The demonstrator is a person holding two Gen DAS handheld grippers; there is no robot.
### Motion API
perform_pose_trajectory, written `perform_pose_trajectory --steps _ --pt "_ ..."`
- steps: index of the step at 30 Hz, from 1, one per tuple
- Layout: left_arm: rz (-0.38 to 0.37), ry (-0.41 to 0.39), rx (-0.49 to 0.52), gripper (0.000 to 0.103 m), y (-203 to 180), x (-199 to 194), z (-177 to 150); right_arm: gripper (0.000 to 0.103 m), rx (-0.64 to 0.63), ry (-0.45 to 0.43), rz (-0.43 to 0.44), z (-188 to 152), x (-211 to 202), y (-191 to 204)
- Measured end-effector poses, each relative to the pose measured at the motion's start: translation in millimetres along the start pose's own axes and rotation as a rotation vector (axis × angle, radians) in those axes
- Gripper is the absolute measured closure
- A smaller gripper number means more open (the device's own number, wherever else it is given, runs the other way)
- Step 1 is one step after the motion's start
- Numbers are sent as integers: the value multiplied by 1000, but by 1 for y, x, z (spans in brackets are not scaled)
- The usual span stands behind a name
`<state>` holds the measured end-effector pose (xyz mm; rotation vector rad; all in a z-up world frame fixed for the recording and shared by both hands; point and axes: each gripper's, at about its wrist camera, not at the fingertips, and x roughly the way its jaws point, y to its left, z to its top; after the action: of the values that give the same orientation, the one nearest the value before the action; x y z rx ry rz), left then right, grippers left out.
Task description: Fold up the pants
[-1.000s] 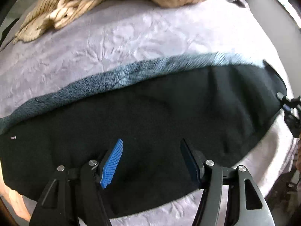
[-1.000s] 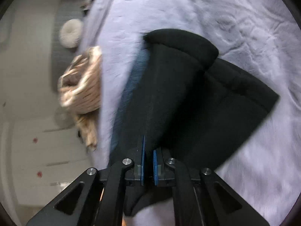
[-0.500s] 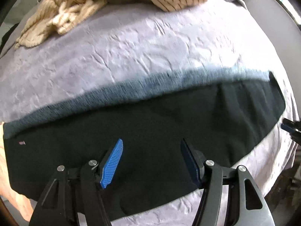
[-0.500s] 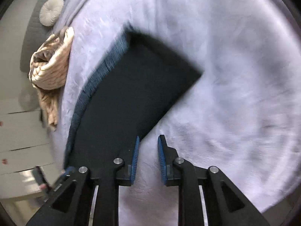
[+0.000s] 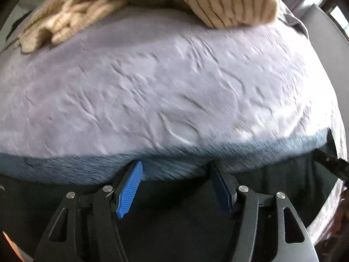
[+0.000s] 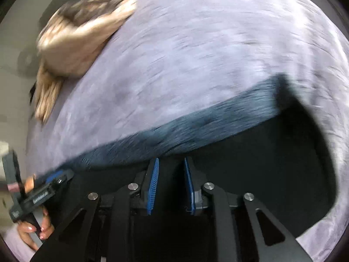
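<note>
The black pants (image 5: 174,196) lie flat across the lilac bed cover (image 5: 152,87), with a grey-blue fleecy band (image 5: 76,170) showing along their far edge. In the right wrist view the pants (image 6: 272,152) fill the lower right, with the same band (image 6: 196,131) along the far side. My left gripper (image 5: 174,168) is open and empty, its tips over the band. My right gripper (image 6: 171,163) is open and empty, low over the pants near the band. The left gripper (image 6: 59,176) also shows at the lower left of the right wrist view.
A cream knitted garment (image 5: 72,11) and a striped beige garment (image 5: 222,0) lie at the far side of the bed; the pile also shows in the right wrist view (image 6: 80,43). The bed edge curves down at the right (image 5: 336,174).
The right gripper let go of the pants, opened wider and swung round over them. The left gripper, still open, moved forward to the pants' far edge. Both views are blurred by motion.
</note>
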<state>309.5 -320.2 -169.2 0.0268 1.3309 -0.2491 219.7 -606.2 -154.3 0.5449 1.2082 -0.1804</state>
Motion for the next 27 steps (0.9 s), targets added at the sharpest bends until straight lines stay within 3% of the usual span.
perform_pose_trajectory --steps 3,5,7,10,13,16,18,20,27 --pt "33 -7 -48 38 34 -8 13 76 79 -39 -126 7 -17 -30" --pt "43 -25 -49 38 58 -25 10 73 156 -26 -71 3 -31 -40" --pt "86 -43 -24 38 80 -42 -5 72 177 -1 57 -11 -42 -33" --pt "152 -42 -33 38 131 -62 -33 68 153 72 303 -52 -46 8" --pt "221 -46 -86 38 190 -77 -59 64 141 259 542 -118 -17 70" --pt "274 -41 -160 38 249 -82 -90 64 186 419 650 -178 23 118" --pt "332 -7 -192 35 287 -71 -111 63 216 462 671 -200 44 137" --pt "301 -7 -239 18 311 -60 -134 63 258 480 699 -217 60 149" --pt "218 -39 -216 18 328 -55 -139 61 257 459 639 -219 71 162"
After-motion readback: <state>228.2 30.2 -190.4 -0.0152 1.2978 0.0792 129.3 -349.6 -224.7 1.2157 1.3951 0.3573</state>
